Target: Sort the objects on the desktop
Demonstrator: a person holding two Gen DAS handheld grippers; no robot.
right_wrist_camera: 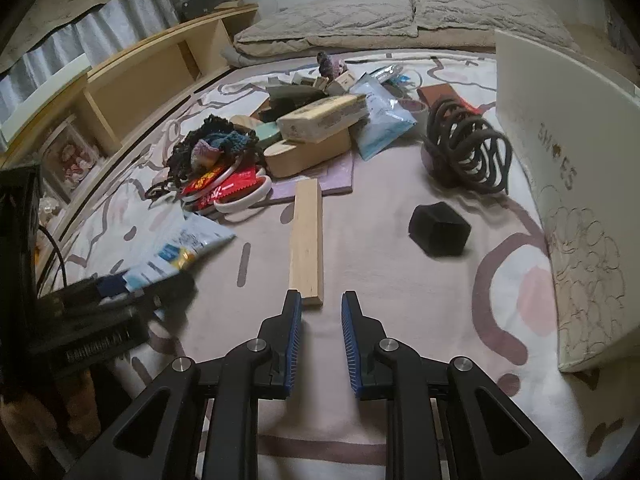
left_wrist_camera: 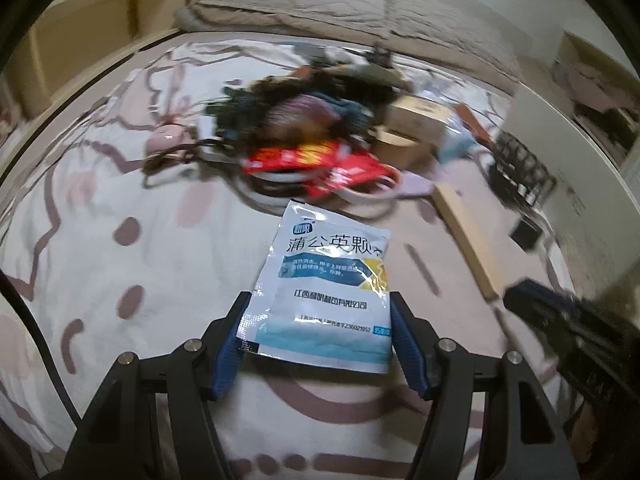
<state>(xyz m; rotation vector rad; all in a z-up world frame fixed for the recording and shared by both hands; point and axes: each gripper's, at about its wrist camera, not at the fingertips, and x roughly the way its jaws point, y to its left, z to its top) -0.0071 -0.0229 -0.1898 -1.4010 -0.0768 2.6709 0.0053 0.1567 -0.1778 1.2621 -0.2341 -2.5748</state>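
The left gripper [left_wrist_camera: 320, 332] holds a flat white and blue foil sachet with printed Chinese lettering [left_wrist_camera: 326, 280]: its blue-padded jaws press on the sachet's two lower side edges, and the sachet sticks out forward, lifted above the pink and white patterned bedspread [left_wrist_camera: 100, 280]. In the right wrist view the same sachet [right_wrist_camera: 180, 248] shows at the near left, well apart from the right gripper [right_wrist_camera: 321, 304].

The right gripper's jaws stand a narrow gap apart with nothing between them. Just beyond its left fingertip lies the near end of a pale wooden slat [right_wrist_camera: 306, 240], running away from the gripper. To the right and a little farther sits a small black box [right_wrist_camera: 439, 229].

Farther off, a black curly wire coil [right_wrist_camera: 466, 152] rests near a white panel [right_wrist_camera: 568, 160] at the right. At the far centre lies a heap with a red snack packet [right_wrist_camera: 224, 188], dark knitted yarn [right_wrist_camera: 212, 144] and an oval wooden box [right_wrist_camera: 308, 152].
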